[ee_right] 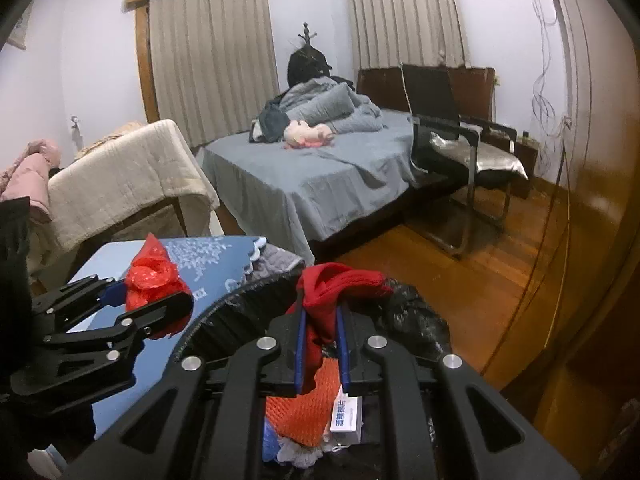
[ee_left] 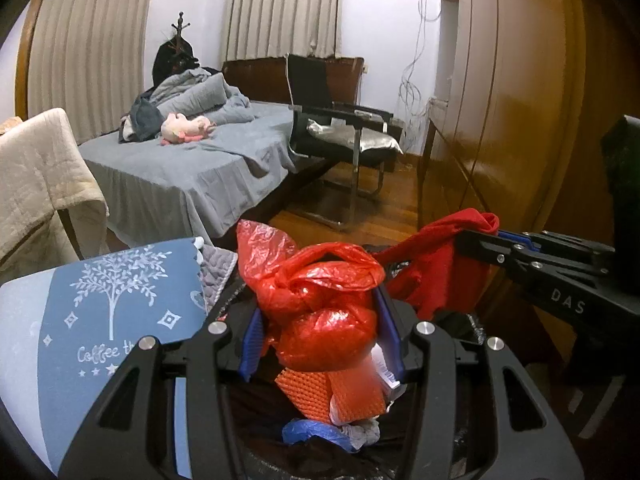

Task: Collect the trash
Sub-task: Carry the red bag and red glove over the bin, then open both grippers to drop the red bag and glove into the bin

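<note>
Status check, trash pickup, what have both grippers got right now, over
Left gripper shut on red plastic bag. Right gripper shut on red cloth. Both over the black-lined bin, already part full. Nothing blocking.

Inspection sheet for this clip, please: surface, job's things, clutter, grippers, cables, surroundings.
Surface: wooden floor; blue printed cloth beside the bin.
Job's things: black-lined trash bin holding orange mesh, a small white box and blue plastic; red plastic bag; red cloth.
Clutter: pink plush toy and bundled grey bedding on the bed.
Grippers: left hand-held gripper shut on the red plastic bag; right hand-held gripper shut on the red cloth, both over the bin.
Cables: loose wires hanging down the far wall.
Surroundings: bed, black chair, curtains, wooden wardrobe.
</note>
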{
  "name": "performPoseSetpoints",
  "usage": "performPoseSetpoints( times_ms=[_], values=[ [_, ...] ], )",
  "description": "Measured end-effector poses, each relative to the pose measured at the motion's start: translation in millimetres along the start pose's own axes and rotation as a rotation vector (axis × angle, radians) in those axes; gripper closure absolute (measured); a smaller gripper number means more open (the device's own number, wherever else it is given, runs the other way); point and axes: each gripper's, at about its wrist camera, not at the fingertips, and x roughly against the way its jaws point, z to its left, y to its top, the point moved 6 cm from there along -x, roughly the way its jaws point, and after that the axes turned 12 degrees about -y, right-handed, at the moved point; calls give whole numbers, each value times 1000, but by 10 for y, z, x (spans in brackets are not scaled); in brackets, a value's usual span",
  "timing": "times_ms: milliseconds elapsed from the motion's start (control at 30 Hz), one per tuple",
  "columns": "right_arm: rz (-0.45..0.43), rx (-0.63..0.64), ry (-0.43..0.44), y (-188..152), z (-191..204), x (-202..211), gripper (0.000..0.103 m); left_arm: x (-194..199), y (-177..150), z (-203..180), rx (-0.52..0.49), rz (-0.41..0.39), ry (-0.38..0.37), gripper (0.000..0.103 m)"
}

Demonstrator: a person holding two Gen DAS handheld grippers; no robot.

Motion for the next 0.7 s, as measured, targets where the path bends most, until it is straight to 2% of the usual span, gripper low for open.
performPoseSetpoints(
  times_ms=[200, 333, 500, 667, 700],
  values=[
    [37, -2, -13, -105, -42, -160, 87, -196, -57, 50, 2, 30, -6, 55],
    [55, -11, -22, -154, -79, -219, 82, -267, -69, 66, 16, 46, -21, 41],
    [55, -9, -30, -153, -91, -228, 71, -266, -83, 133, 43, 47, -21, 33],
    [48, -14, -42, -140, -108, -186, 51, -167, -49, 236, 73, 30, 0, 26],
    [46, -14, -45, -128, -104, -169, 48, -132, -42, 258, 77, 27, 6, 22]
  ],
)
